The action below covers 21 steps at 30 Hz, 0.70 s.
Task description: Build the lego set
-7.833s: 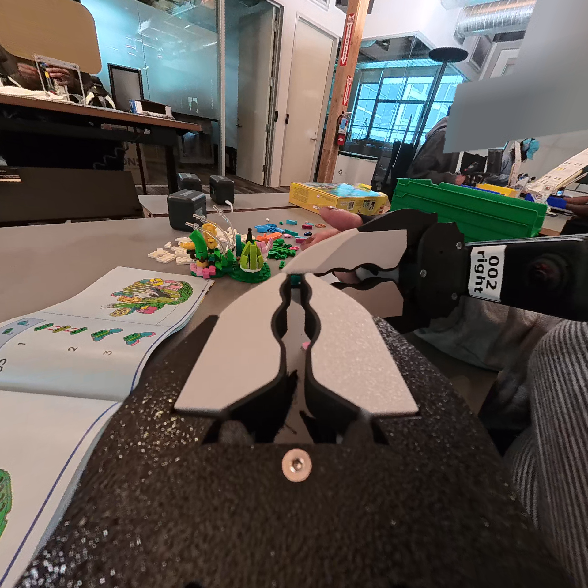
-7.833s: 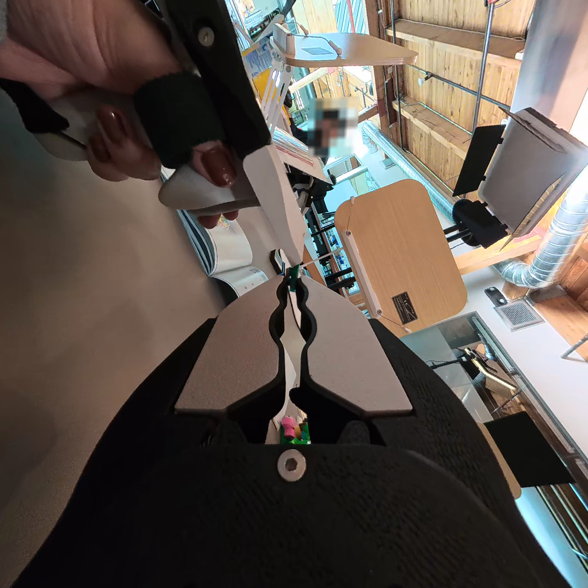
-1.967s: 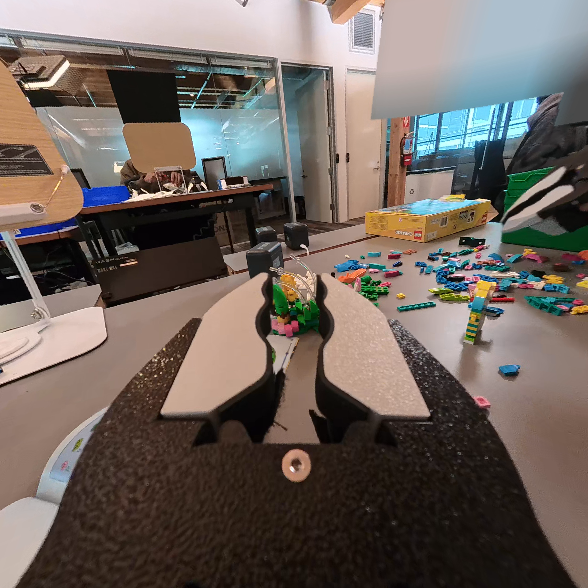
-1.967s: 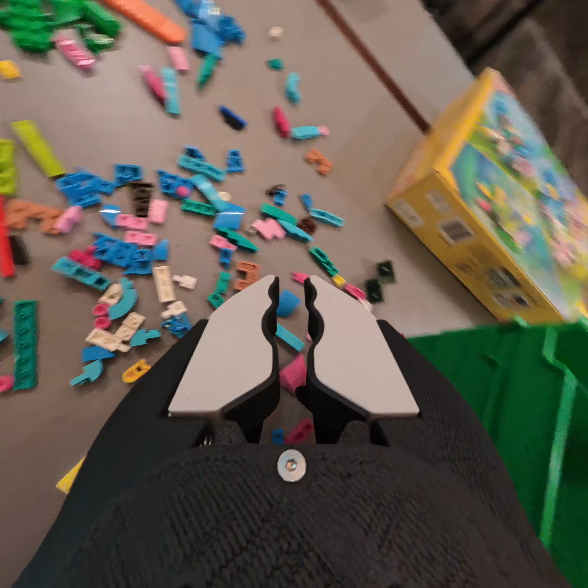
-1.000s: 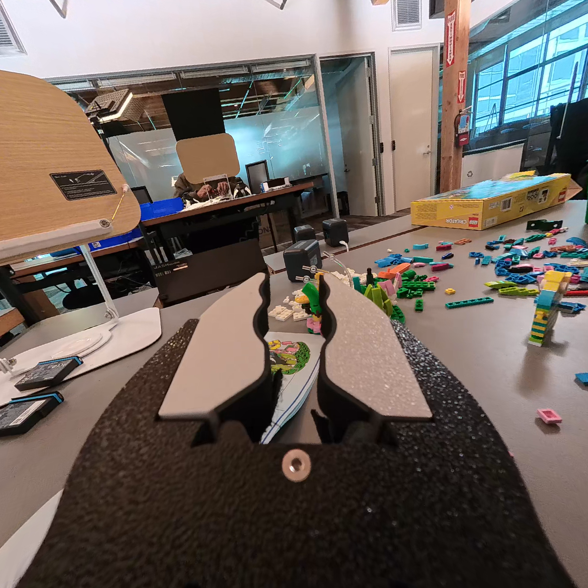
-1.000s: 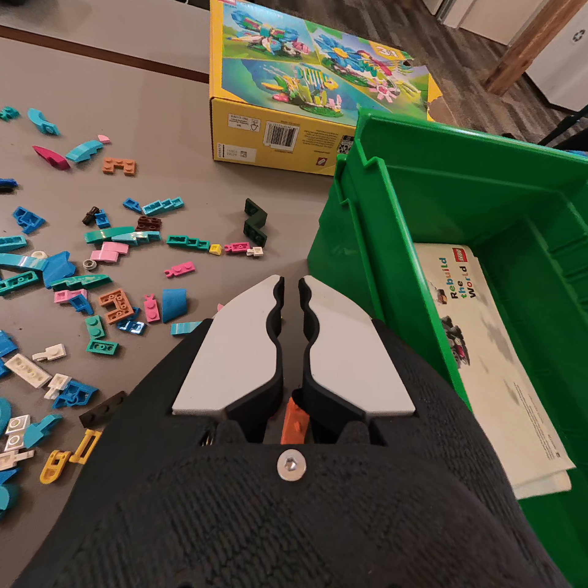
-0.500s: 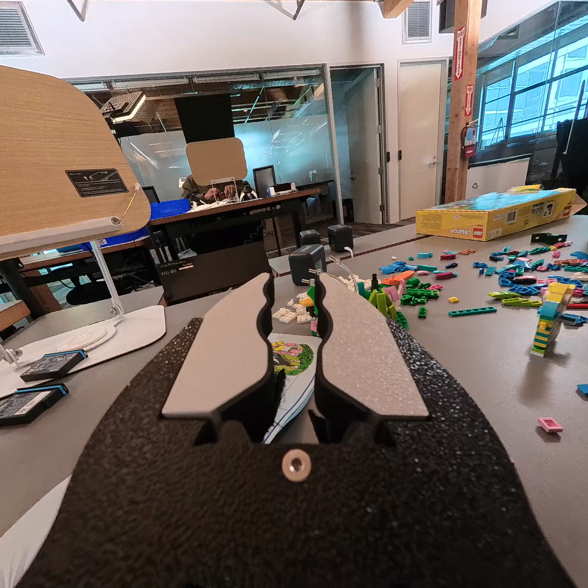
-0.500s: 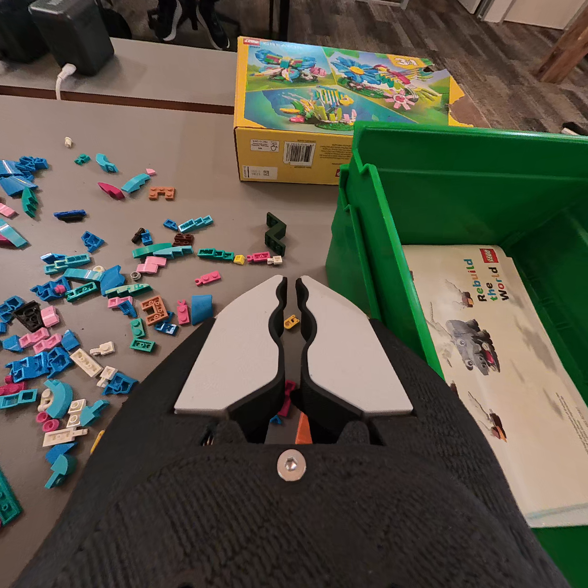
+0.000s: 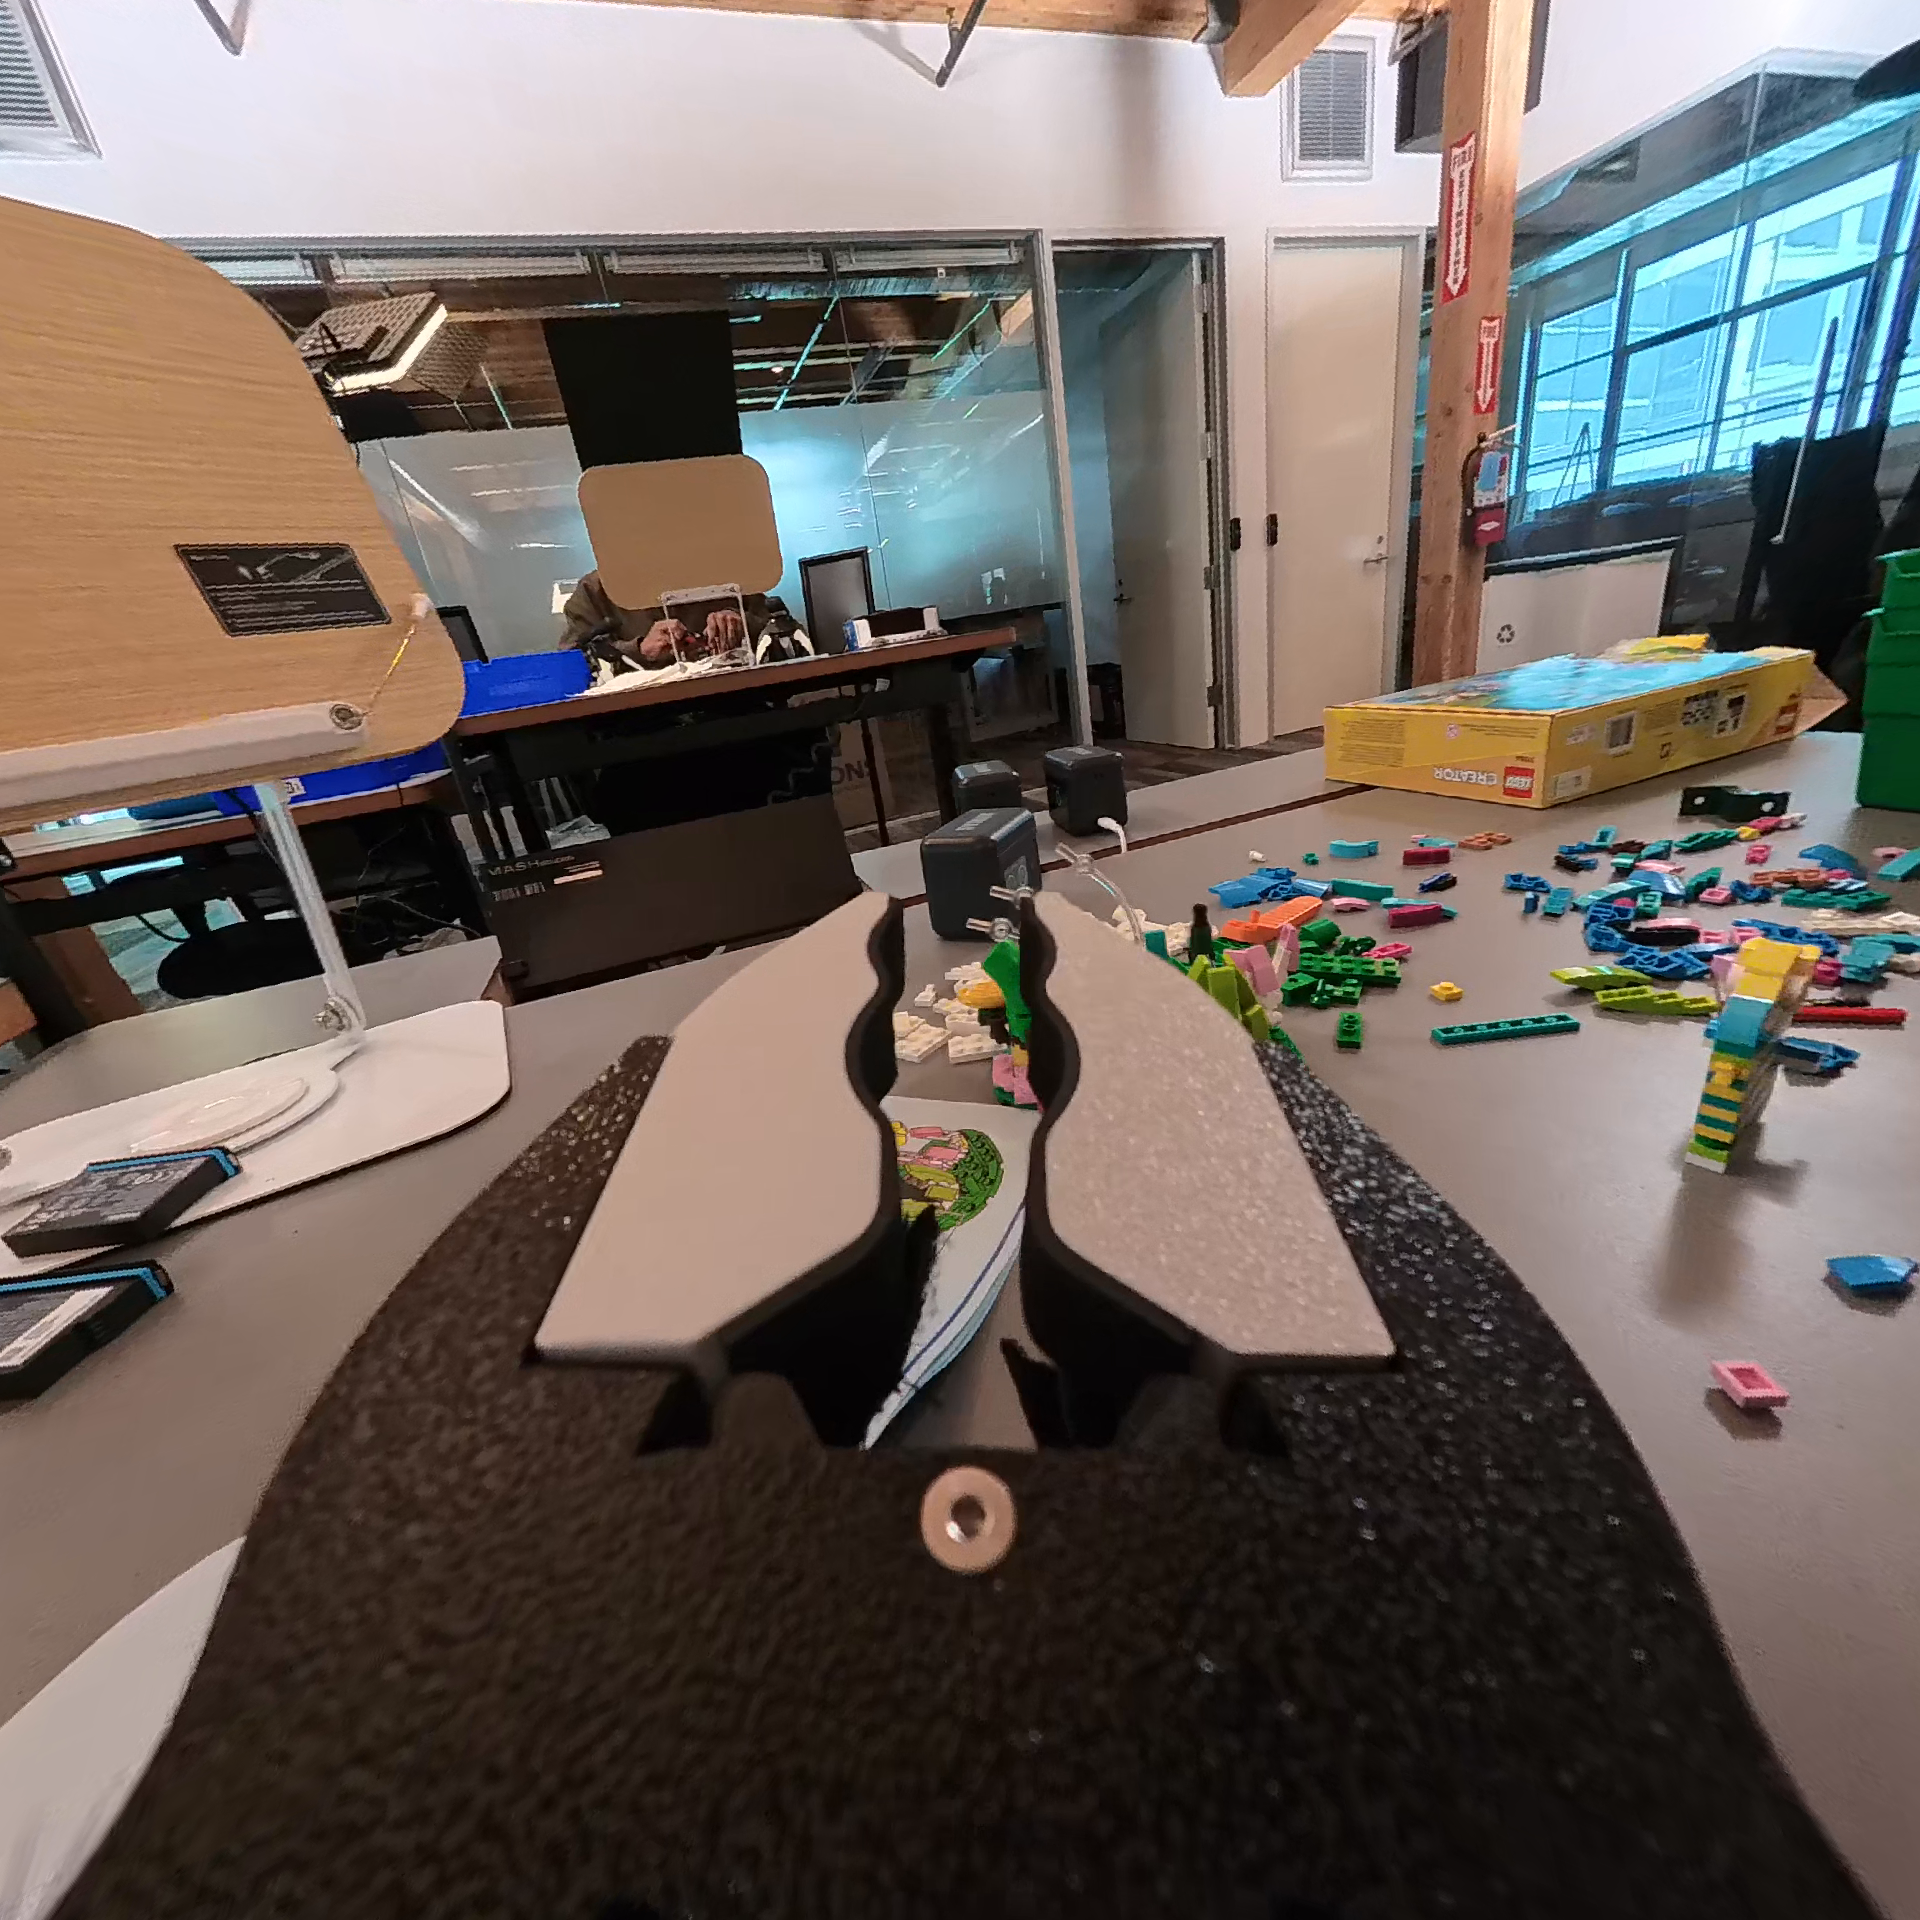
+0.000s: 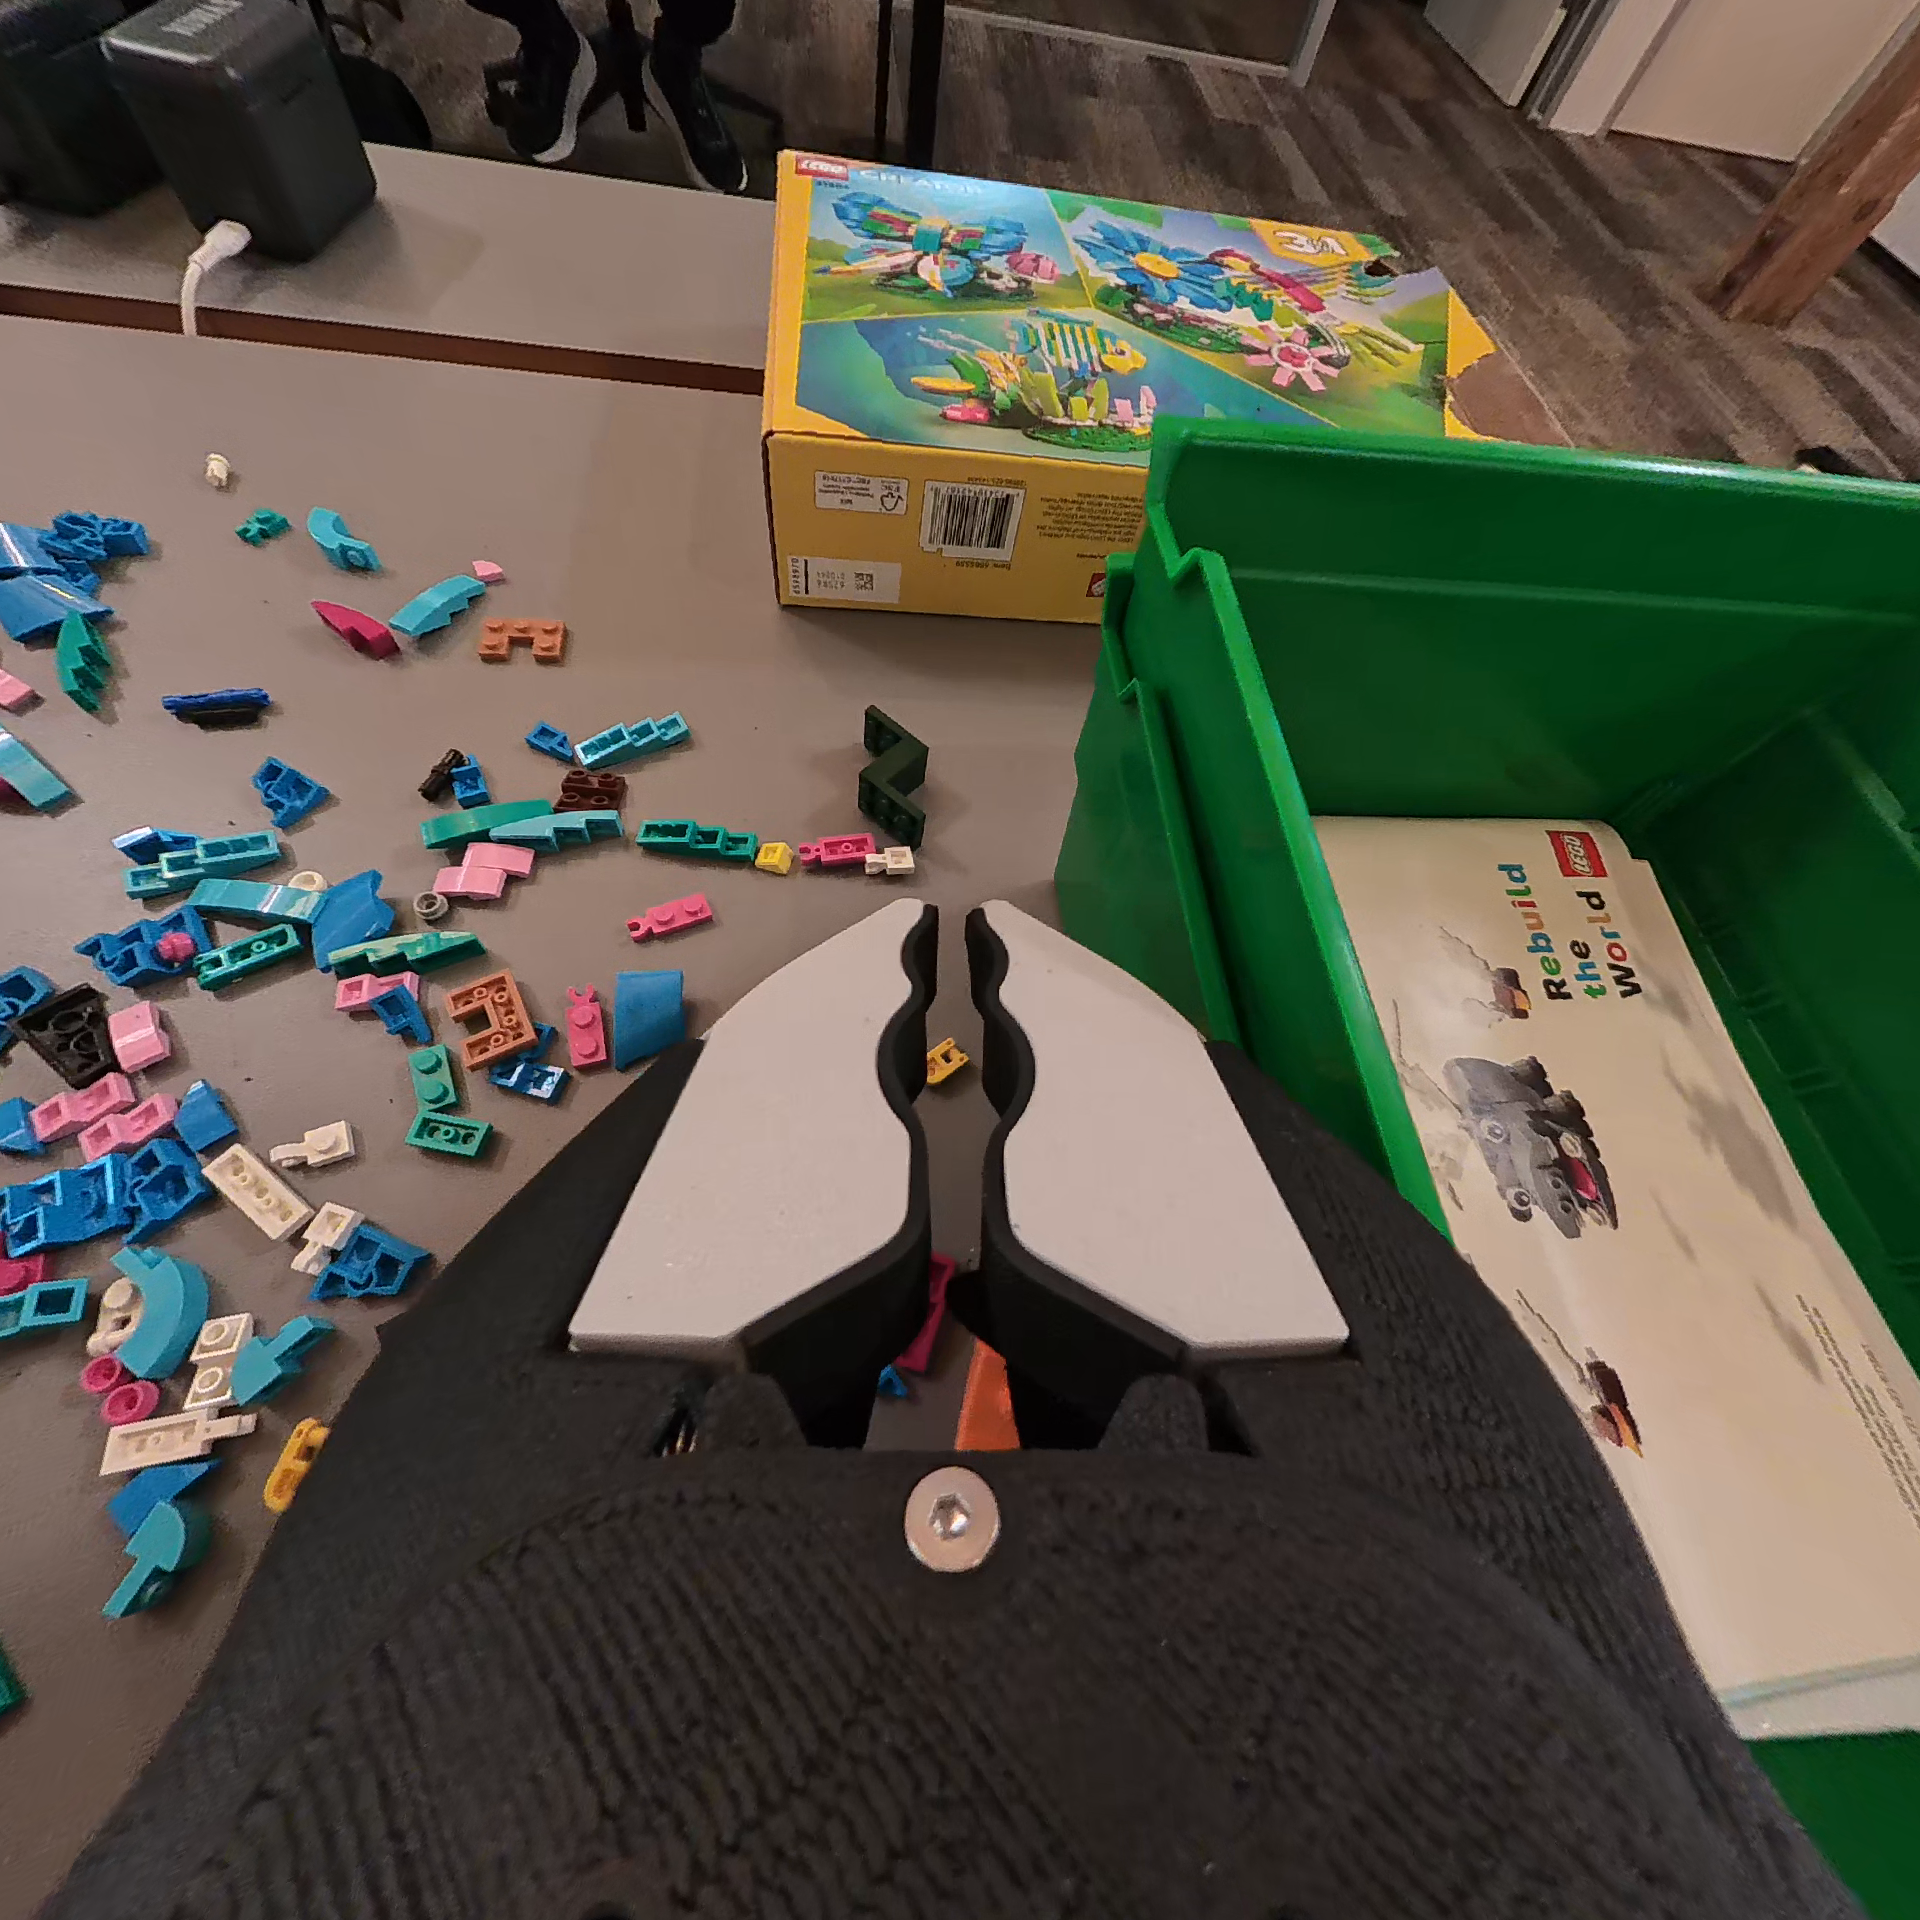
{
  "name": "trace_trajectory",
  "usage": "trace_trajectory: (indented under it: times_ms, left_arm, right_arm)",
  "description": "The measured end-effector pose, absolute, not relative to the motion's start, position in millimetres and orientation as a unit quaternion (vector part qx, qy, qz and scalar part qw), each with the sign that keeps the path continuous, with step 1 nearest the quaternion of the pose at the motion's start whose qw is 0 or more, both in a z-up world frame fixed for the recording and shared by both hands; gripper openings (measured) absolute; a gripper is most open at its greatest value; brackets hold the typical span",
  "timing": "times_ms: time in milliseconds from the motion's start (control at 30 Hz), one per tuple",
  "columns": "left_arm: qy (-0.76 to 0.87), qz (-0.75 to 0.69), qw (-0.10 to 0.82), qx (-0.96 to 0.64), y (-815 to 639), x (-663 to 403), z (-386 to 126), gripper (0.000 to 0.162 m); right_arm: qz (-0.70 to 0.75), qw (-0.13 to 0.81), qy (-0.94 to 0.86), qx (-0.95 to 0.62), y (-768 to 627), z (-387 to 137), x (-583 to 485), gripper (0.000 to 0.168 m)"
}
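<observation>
A: Lego pieces are all over your desk, mostly on the left side of the right wrist view. Blue, teal, pink, white, plus a couple of orange brackets. Your left gripper sits low over the desk with its fingers slightly apart and nothing between them. An instruction booklet lies flat under them.

B: Yep, and past those tips you've got a small green build, with a striped yellow and teal tower standing well off to the right.

A: Right gripper is held above the desk, fingers nearly pressed together, just a thin gap, pinching nothing. A tiny yellow piece shows on the desk through that gap.

B: Further right, the yellow set box lies at the far edge, touching the green bin. Another booklet lies inside the bin.
</observation>
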<state>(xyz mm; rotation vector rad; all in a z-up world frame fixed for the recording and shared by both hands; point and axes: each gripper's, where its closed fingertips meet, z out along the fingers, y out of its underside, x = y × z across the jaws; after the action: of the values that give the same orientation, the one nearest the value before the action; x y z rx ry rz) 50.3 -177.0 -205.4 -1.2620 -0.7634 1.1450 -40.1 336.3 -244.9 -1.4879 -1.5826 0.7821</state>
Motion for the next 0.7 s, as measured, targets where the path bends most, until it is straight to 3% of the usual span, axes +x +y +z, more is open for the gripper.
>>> trace_trajectory:
  times_ms: [700]
  left_arm:
    - [-0.317, 0.490, 0.589, -0.560, -171, 51, -208, 0.011]
  right_arm:
    - [0.285, 0.418, -0.637, -0.582, 337, -249, -40, 0.005]
